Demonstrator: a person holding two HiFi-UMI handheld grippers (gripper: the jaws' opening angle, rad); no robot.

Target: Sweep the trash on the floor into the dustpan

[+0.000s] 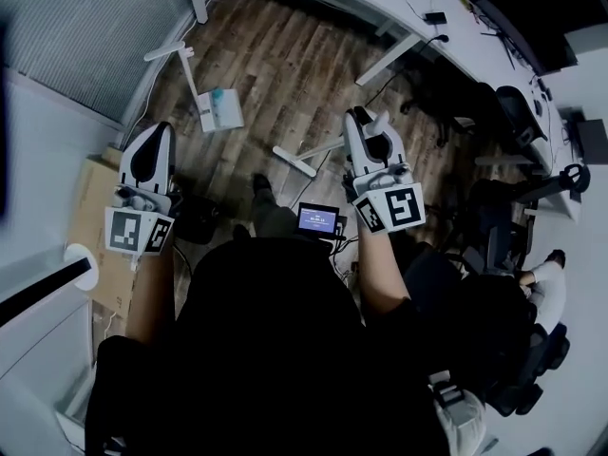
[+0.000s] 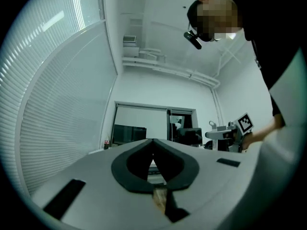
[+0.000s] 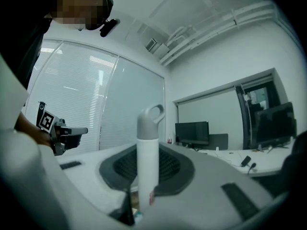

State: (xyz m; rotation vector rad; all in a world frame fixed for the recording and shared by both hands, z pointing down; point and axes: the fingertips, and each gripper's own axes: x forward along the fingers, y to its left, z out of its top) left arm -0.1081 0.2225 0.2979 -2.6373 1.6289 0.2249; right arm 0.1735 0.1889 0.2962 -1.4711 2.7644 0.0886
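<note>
In the head view my right gripper [image 1: 361,122] is shut on the white broom handle [image 1: 328,145]. The handle slants down to the broom's head [image 1: 293,161] on the wood floor. The right gripper view shows that handle [image 3: 147,166] upright between the jaws, with its grey loop [image 3: 152,114] on top. My left gripper [image 1: 152,133] is shut and holds nothing; its pads [image 2: 165,169] meet. A white dustpan [image 1: 218,110] with a long handle [image 1: 188,72] lies on the floor ahead, between the two grippers. I cannot make out any trash.
A cardboard box [image 1: 90,207] lies at the left, beside a wall of blinds [image 1: 85,27]. White desks [image 1: 399,8] with cables run along the upper right, and dark office chairs [image 1: 503,217] crowd the right. A small screen [image 1: 316,218] hangs at the person's chest.
</note>
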